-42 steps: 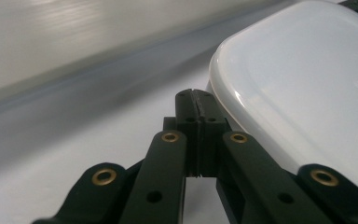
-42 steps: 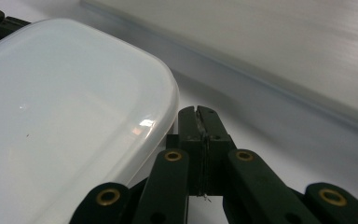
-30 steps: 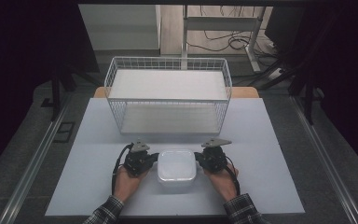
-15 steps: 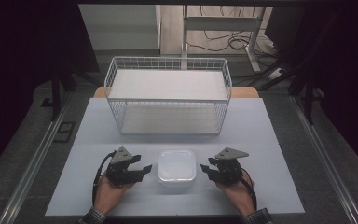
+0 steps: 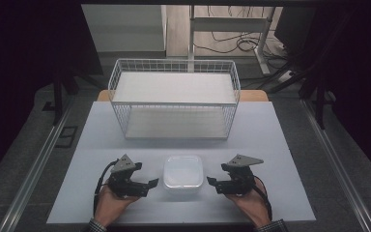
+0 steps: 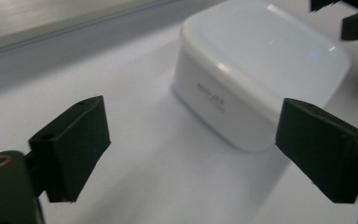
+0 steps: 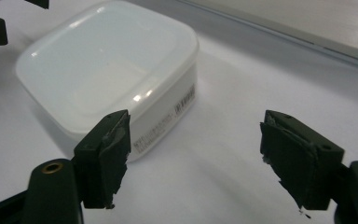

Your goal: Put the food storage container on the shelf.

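On the near left of the white worktop [image 5: 280, 130], the person's left hand [image 5: 107, 205] holds the left gripper [image 5: 147, 184], which rests low over the surface and points toward the middle. Its jaws stand wide apart with nothing between them, as the left gripper view shows, with only bare worktop in the gap and the container just ahead of them.

In the middle, near the front edge, sits a white lidded plastic container [image 5: 183, 172], square with rounded corners, flat on the worktop and touched by neither gripper. In the left gripper view the container [image 6: 261, 70] shows small faint print on its side wall; in the right gripper view the same container [image 7: 107, 70] shows a printed label strip along its side.

Behind it, farther back and centred, stands a white wire basket [image 5: 174, 99], well apart from the container.

On the near right, the right hand [image 5: 251, 205] holds the right gripper [image 5: 211, 184], pointing inward toward the container and just short of it. Its jaws are likewise spread wide and empty, and the container lies ahead and to one side of them in the right gripper view.
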The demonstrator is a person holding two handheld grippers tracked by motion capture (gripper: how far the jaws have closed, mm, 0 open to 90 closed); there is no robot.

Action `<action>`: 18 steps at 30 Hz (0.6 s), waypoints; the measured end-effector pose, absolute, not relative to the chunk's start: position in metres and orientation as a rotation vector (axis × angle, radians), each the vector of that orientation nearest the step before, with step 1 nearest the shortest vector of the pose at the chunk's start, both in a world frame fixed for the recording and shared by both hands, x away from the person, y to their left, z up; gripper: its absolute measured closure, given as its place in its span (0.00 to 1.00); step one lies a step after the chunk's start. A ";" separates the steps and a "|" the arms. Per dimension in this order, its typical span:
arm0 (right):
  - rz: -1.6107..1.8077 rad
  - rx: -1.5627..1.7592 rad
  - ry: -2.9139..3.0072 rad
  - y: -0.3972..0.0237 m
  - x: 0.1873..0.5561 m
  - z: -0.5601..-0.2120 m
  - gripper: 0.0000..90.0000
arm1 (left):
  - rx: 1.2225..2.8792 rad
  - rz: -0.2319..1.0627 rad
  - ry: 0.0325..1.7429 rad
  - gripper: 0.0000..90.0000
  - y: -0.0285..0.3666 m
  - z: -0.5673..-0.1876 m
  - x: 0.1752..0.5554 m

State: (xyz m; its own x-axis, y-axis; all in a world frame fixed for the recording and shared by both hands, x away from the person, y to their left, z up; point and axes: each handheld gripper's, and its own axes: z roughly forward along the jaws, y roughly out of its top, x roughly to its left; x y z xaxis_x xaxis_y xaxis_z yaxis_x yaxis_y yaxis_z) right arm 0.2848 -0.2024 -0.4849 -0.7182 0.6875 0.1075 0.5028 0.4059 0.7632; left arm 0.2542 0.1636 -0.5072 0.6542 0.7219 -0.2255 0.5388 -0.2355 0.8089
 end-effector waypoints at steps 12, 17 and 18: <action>1.288 1.003 2.444 -0.176 0.291 -0.478 0.20 | 1.922 0.225 0.899 0.15 0.125 -0.498 0.276; 1.295 1.022 2.472 -0.165 0.299 -0.485 0.14 | 1.953 0.192 0.917 0.12 0.114 -0.508 0.284; 1.292 1.025 2.483 -0.163 0.300 -0.487 0.13 | 1.950 0.163 0.921 0.12 0.113 -0.512 0.285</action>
State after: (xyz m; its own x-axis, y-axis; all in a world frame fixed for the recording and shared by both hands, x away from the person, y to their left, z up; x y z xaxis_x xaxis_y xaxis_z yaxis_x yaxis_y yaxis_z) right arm 0.3001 -0.1628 -0.4866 -0.7520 0.6387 0.1630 0.5001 0.3916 0.7724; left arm 0.2849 0.1127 -0.5119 0.7085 0.6610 -0.2474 0.5357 -0.2755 0.7982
